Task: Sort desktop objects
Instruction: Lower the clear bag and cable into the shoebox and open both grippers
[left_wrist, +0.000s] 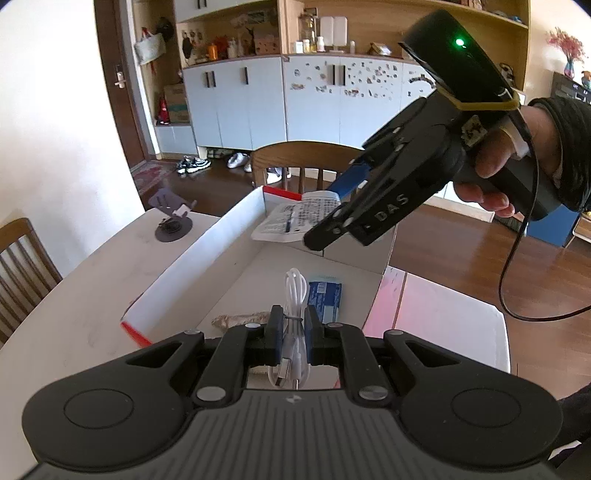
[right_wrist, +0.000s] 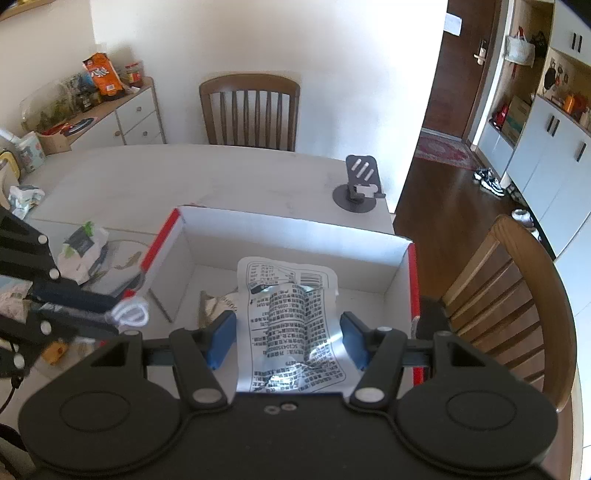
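My left gripper (left_wrist: 294, 326) is shut on a coiled white USB cable (left_wrist: 295, 291) and hangs over the near part of a white box with red edges (left_wrist: 207, 258). From the right wrist view this gripper (right_wrist: 122, 317) and its cable (right_wrist: 131, 314) sit just left of the box's (right_wrist: 295, 229) left wall. My right gripper (right_wrist: 288, 339) is shut on a white printed packet (right_wrist: 291, 295), which bows between the blue pads (right_wrist: 221, 339) above the box's inside. In the left wrist view the right gripper (left_wrist: 328, 229) holds the packet (left_wrist: 291, 219) over the box's far end.
A blue packet (left_wrist: 325, 299) and a brownish wrapper (left_wrist: 240, 319) lie on the box floor. A dark phone stand (right_wrist: 360, 188) sits on the table beyond the box. Loose packets and clutter (right_wrist: 83, 251) lie left of the box. Wooden chairs (right_wrist: 251, 110) (right_wrist: 517, 295) stand around the table.
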